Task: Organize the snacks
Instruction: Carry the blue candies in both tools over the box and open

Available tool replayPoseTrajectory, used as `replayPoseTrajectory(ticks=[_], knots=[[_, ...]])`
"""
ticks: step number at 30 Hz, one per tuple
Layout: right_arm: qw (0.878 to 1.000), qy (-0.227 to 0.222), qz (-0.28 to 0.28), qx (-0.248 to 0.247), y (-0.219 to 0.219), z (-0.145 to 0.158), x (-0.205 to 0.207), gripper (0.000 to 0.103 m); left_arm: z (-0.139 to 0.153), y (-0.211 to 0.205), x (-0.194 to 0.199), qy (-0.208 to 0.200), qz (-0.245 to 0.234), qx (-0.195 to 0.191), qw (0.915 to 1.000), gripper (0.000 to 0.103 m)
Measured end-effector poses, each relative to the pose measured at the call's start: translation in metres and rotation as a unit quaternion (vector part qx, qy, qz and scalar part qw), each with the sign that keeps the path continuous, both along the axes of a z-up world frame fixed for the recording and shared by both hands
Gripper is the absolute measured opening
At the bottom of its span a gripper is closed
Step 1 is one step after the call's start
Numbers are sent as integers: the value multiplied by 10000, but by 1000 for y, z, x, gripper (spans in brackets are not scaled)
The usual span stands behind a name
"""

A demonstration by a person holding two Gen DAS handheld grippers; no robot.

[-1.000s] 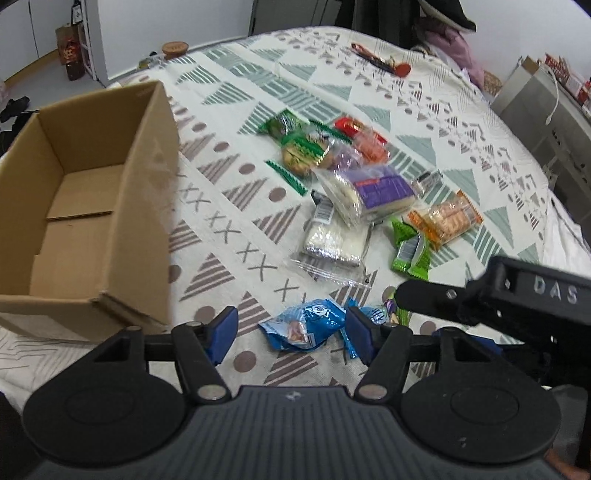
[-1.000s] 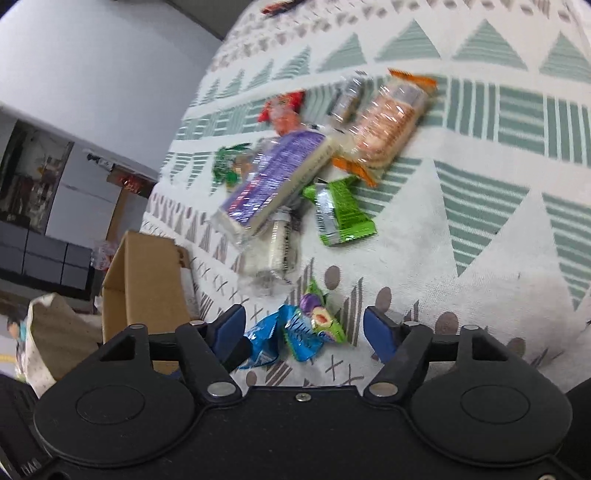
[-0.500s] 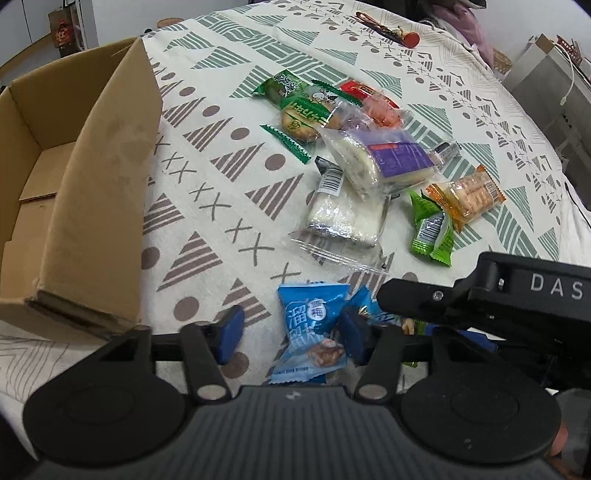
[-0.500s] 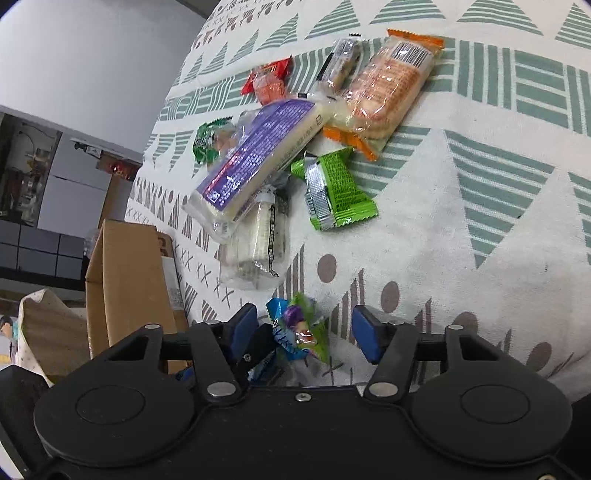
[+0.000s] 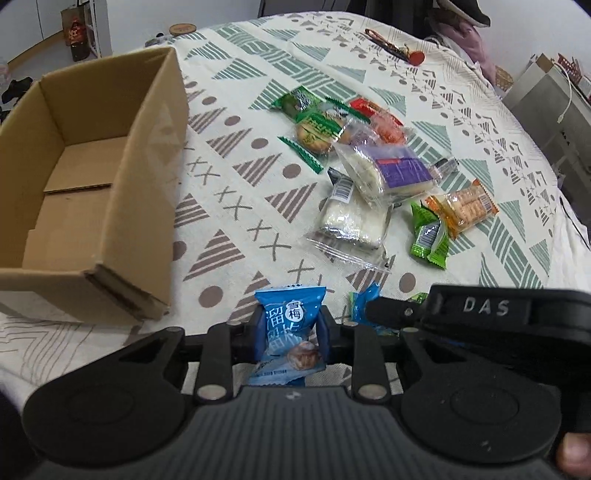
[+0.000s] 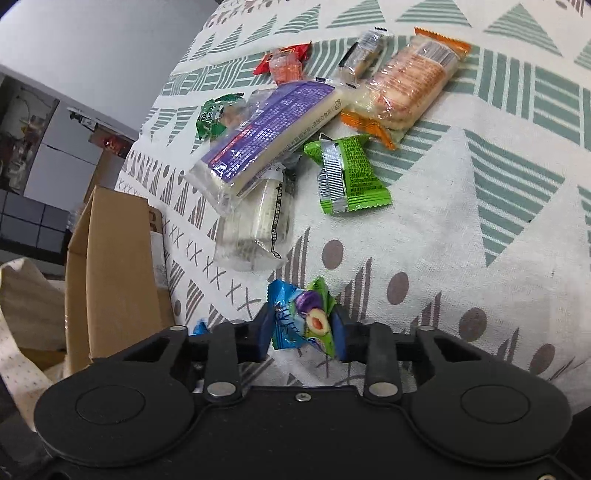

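Note:
My left gripper (image 5: 290,334) is shut on a blue plum-candy packet (image 5: 290,325), lifted a little above the patterned cloth. To its left stands an open, empty cardboard box (image 5: 85,177). My right gripper (image 6: 301,332) is shut on a small blue-and-green plum sweet (image 6: 304,319); in the left wrist view the right gripper's black body (image 5: 480,310) sits just to the right. A pile of snacks lies further out: a purple-labelled cake pack (image 5: 388,170), a clear white cake pack (image 5: 351,218), a green packet (image 5: 430,236) and an orange cracker pack (image 5: 461,206).
The cloth-covered table (image 5: 258,74) stretches far back, with a red-tipped object (image 5: 395,46) and a round wooden coaster (image 5: 182,27) at the rear. Green and red packets (image 5: 325,122) lie behind the pile. A cloth bag (image 6: 22,314) hangs beside the box.
Both grippers went from open to shut: the left closed on the blue packet and raised it, the right closed on the blue-and-green sweet.

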State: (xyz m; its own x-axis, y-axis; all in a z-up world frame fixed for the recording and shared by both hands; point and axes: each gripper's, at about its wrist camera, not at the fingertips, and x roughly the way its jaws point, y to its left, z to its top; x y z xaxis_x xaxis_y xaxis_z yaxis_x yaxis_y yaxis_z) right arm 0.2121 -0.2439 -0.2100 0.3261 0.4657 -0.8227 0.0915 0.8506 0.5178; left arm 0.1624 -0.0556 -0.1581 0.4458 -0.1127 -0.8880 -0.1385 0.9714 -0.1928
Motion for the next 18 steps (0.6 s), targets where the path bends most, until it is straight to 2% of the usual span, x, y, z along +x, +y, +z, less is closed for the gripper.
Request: replayPoseTrajectory(ticks=[14,18], knots=[[9947,-1003,-38,238,-3,44,-23,29,56,20,-25,-560,100,-89,9983,27],[9920,-1250,93,118,9,57,-28,29,71,32,-32,-705,184,-134,9973,27]])
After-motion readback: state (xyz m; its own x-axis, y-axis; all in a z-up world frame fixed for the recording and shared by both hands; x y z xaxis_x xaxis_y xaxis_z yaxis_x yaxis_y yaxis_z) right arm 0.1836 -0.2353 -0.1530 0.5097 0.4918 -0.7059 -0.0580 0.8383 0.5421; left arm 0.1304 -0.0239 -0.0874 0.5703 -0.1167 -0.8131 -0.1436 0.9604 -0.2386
